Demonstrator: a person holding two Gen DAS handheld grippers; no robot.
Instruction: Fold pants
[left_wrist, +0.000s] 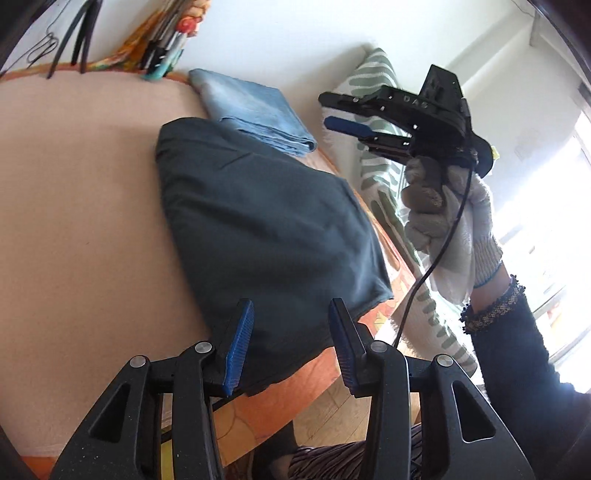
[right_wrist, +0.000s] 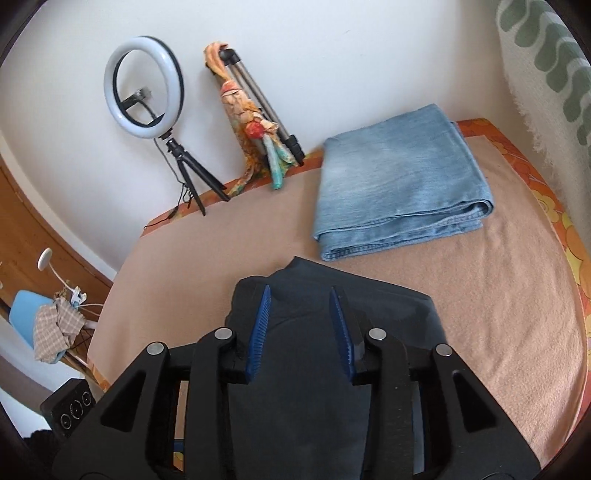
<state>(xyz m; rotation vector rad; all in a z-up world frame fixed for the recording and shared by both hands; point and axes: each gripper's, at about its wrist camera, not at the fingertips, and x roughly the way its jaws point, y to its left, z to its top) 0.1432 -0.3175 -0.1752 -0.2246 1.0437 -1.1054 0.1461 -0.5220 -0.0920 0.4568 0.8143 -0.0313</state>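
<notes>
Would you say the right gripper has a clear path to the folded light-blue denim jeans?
Probably yes: the right gripper is open and empty above the dark folded pants, and nothing stands between it and the jeans.

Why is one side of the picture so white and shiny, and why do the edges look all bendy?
Left wrist view: daylight from the window washes the right side out to white; the gloved hand stands dark against it. Right wrist view: even, soft light, no glare. Both: the fisheye lens bends the bed edges and blackens the corners.
</notes>
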